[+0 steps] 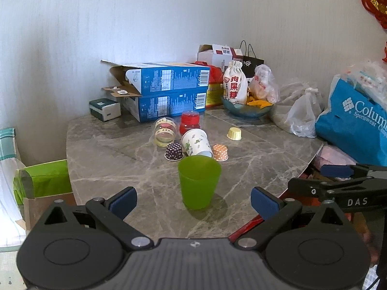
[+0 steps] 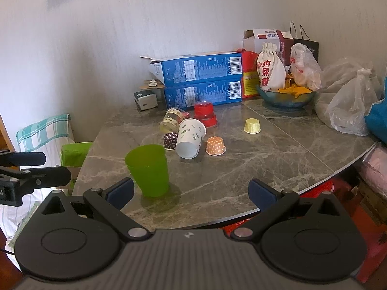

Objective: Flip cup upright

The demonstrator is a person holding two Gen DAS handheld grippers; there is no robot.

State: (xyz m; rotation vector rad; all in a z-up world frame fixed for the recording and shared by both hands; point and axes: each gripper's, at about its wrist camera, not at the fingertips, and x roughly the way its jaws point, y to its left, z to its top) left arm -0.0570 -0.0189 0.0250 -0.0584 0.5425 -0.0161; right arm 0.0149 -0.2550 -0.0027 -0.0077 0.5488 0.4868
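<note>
The surface [image 1: 254, 169] looks like polished grey marble with pale veins, glossy enough to mirror the things on it. The green cup [image 1: 199, 184], centre of the frame, is smooth translucent plastic. Behind it a white cup [image 1: 195, 143] looks like matt printed paper. Upper centre, two blue boxes [image 1: 169, 91] are slightly shiny cardboard. At right, thin crinkled plastic bags [image 1: 302, 113]. Each tool [image 1: 193, 201] is matt black plastic with blue rubbery pads [image 1: 122, 201].
</note>
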